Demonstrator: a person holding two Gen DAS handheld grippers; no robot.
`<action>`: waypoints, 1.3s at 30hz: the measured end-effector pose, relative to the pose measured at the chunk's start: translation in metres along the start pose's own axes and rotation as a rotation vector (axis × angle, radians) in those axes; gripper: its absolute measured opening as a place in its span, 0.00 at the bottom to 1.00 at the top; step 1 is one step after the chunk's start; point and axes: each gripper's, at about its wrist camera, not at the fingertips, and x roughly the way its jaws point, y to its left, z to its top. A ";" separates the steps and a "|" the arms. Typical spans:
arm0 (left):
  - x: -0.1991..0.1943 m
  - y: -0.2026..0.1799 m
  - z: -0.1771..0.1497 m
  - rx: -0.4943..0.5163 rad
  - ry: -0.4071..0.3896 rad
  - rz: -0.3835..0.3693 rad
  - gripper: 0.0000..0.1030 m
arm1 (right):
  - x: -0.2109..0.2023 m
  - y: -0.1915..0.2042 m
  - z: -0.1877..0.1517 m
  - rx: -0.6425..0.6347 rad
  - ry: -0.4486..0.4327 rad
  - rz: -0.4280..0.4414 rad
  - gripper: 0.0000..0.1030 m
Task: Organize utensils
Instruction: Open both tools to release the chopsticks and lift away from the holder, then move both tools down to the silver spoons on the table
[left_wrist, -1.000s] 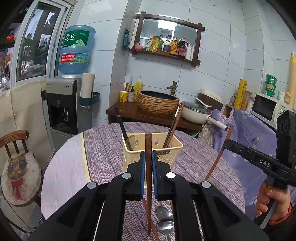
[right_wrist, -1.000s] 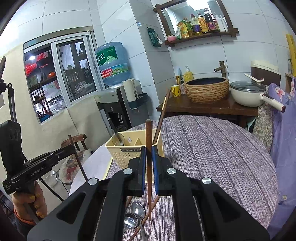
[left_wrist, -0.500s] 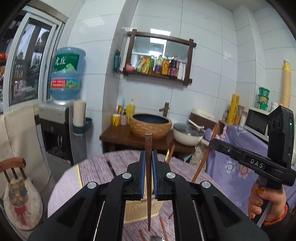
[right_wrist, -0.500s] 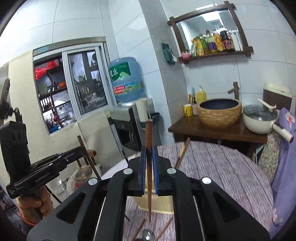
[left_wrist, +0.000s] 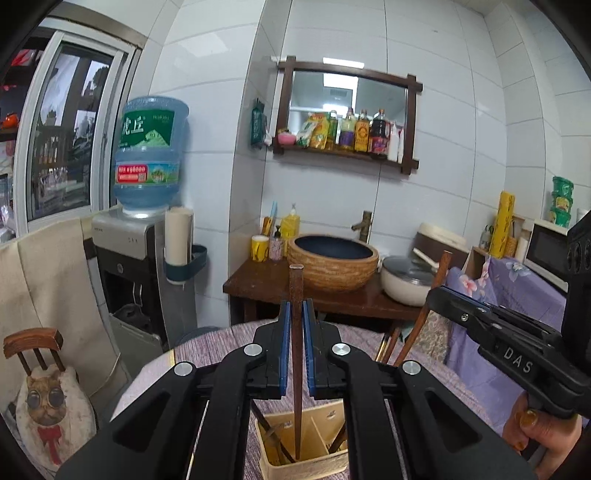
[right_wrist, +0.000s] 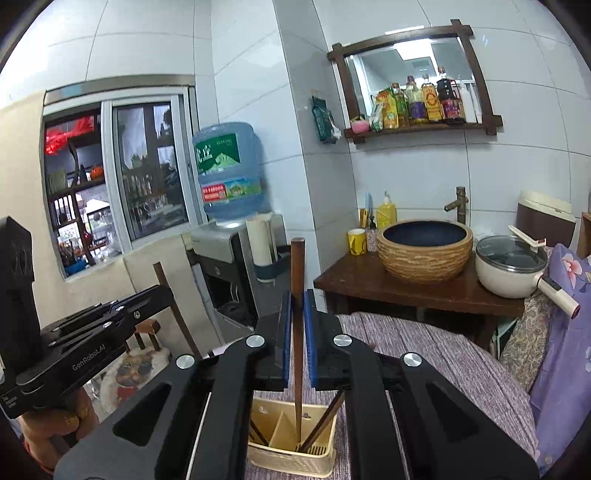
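Left wrist view
Left claw (left_wrist: 296, 345): you have it clamped narrow on a dark brown chopstick (left_wrist: 296, 354), blue pads on either side of the shaft.
Chopstick: it stands nearly upright; its blunt top rises above the pads and its thin tip hangs over the cream utensil basket (left_wrist: 306, 463) at the near edge of the picture.
Utensil basket: it sits on the purple striped surface (left_wrist: 221, 338); a divider splits it into compartments, with dark utensils leaning in the left and right ones. Whether your tip is inside a compartment or just above it, I cannot tell.
Right claw (left_wrist: 437, 295): you hold it to the right, gripping a second chopstick (left_wrist: 424, 314) that slants down to the left.
Your hand (left_wrist: 543, 432): low right, wrapped around the handle.
Far side: a woven basin (left_wrist: 332, 264) and a white pot (left_wrist: 406, 284) on a dark wooden stand; a water dispenser (left_wrist: 147, 177) to the left.

Right wrist view
Right claw (right_wrist: 297, 343): pinched narrow on its chopstick (right_wrist: 297, 332), which stands almost vertical.
Chopstick tip: it points down into the middle of the basket (right_wrist: 291, 454); contact with the bottom is not clear.
Basket: more chopsticks lean against its right wall.
Left claw (right_wrist: 162, 295): at the left, holding its own chopstick (right_wrist: 173, 299) tilted.
Surface (right_wrist: 443, 354): striped cloth runs to the right.
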 end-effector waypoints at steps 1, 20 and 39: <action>0.005 0.000 -0.008 -0.002 0.018 -0.003 0.07 | 0.007 -0.002 -0.009 0.006 0.020 -0.001 0.08; 0.032 0.004 -0.064 -0.020 0.133 0.005 0.18 | 0.041 -0.019 -0.064 0.061 0.118 -0.011 0.08; -0.037 0.022 -0.146 -0.100 0.192 0.047 0.81 | -0.028 -0.006 -0.147 0.019 0.192 0.002 0.55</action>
